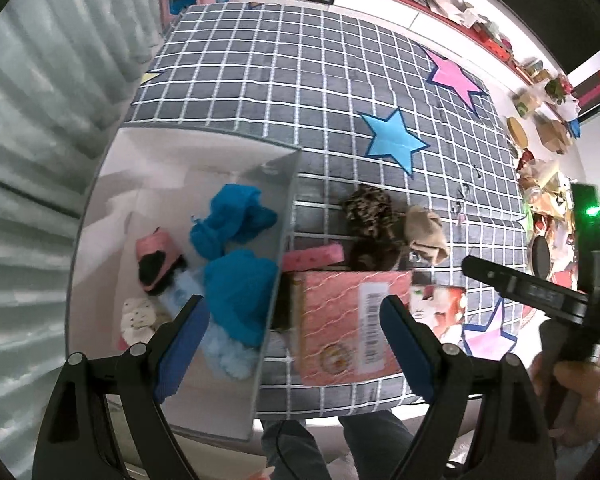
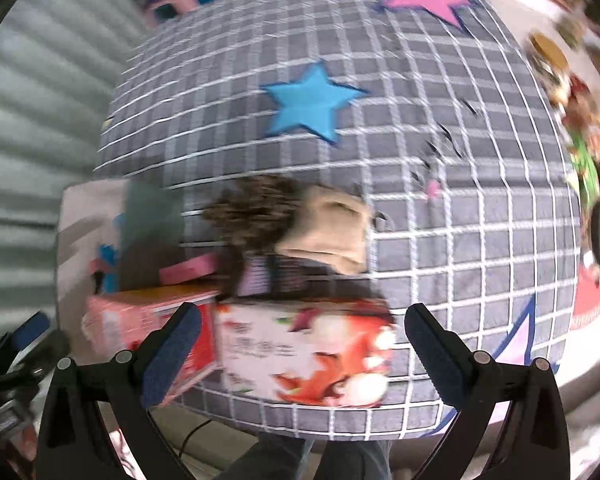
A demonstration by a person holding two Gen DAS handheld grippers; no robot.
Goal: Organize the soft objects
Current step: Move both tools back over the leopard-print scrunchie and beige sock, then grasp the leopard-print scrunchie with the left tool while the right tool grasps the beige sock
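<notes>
A white bin [image 1: 276, 200] on the checked bed cover holds blue knit pieces [image 1: 236, 216], a pink-and-black item [image 1: 156, 260] and a small dotted white sock [image 1: 138, 318]. Outside it lie a brown leopard-print soft item [image 1: 370, 208] and a beige cloth [image 1: 426, 232]; both also show, blurred, in the right wrist view, the brown item [image 2: 256, 204] left of the beige cloth [image 2: 332, 228]. My left gripper [image 1: 296, 328] is open and empty above the bin's edge. My right gripper [image 2: 300, 344] is open and empty above a fox-printed box [image 2: 308, 360].
A pink box [image 1: 340, 320] and a thin pink bar [image 1: 312, 256] lie beside the bin. The fox-printed box [image 1: 440, 304] sits right of the pink box. The right gripper's body [image 1: 540, 296] hangs at the right. Cluttered shelves [image 1: 540, 120] line the far side. A curtain [image 1: 40, 160] is at the left.
</notes>
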